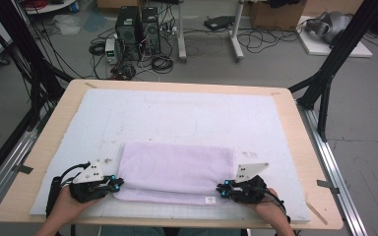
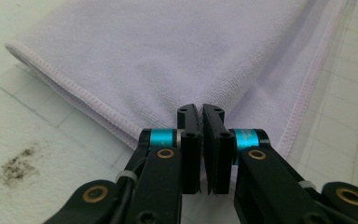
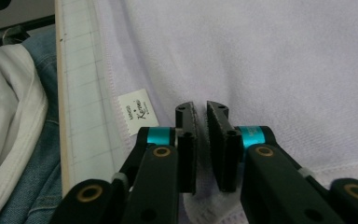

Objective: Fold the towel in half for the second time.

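Observation:
A lilac towel (image 1: 177, 169) lies folded into a wide band on the white gridded mat (image 1: 187, 118), near the table's front edge. My left gripper (image 1: 119, 183) sits at the towel's near left corner. In the left gripper view its jaws (image 2: 201, 112) are pressed almost together on the towel (image 2: 168, 56) corner. My right gripper (image 1: 220, 188) sits at the near right corner. Its jaws (image 3: 200, 108) stand a narrow slit apart with the towel (image 3: 270, 60) cloth between them. A small white label (image 3: 136, 111) is sewn to the hem beside the right gripper.
The mat covers most of a wooden table (image 1: 295, 128). A dark smudge (image 2: 16, 163) marks the mat left of the towel. The person's white top and jeans (image 3: 9, 140) are close to the front edge. Computers, cables and black frame legs stand on the floor beyond.

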Demonstrator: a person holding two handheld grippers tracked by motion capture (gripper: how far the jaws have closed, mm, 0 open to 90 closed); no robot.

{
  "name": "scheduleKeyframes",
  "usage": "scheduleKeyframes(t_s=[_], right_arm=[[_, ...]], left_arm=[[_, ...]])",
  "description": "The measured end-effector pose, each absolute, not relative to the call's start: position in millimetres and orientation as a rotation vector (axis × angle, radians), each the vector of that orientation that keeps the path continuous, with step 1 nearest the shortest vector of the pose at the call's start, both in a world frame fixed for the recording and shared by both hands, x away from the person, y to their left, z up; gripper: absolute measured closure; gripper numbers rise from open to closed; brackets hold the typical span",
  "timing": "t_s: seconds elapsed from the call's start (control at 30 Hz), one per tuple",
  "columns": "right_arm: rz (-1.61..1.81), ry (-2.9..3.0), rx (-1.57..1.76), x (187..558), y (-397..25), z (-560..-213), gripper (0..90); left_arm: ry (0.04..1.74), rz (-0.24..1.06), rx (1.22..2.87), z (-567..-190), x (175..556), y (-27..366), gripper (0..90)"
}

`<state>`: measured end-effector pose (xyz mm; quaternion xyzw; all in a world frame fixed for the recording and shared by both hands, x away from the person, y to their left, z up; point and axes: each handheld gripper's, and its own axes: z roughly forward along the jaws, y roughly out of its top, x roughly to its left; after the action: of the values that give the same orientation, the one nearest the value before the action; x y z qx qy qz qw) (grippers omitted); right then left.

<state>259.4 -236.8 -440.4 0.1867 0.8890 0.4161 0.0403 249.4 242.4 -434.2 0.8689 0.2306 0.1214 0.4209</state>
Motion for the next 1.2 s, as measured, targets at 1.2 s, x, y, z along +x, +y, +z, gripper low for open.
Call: scheduleKeyframes(t_s=[1.2], right_arm=[[1.314, 2.703, 0.621, 254, -248, -435, 65.8]], left_arm=[[0.589, 0.251, 2.155, -435, 241, 227, 63.4]])
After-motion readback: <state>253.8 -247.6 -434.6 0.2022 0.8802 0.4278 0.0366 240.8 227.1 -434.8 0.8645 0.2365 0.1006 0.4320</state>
